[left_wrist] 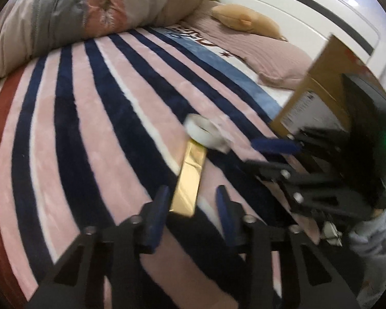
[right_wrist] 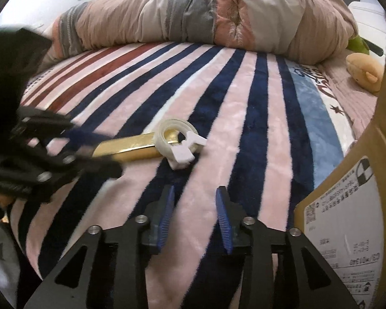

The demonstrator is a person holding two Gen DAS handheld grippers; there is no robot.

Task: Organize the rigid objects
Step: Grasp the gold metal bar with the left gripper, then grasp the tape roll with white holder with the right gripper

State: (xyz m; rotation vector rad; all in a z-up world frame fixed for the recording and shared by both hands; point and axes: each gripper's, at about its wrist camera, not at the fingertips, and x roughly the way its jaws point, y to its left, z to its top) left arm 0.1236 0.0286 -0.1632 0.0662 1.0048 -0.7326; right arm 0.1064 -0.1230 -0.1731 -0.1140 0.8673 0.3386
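The brown cardboard box [right_wrist: 347,206] carries a white printed label, its text too small to read. Broad striped plush blanket [left_wrist: 90,128] lies open around things. The long gold foil-wrapped bar [left_wrist: 189,177] lies flat, its near end between the left gripper [left_wrist: 191,195]'s wide-spread blue pads, its far end under the white tape dispenser [right_wrist: 177,139]. The right gripper [right_wrist: 194,200] hangs parted, short of the dispenser.

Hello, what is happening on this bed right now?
A person holds two grippers over a striped blanket. The left gripper is open around the near end of a gold bar-shaped box, not yet closed on it. A white tape roll rests on the box's far end. The right gripper is open and empty, beside a cardboard box.
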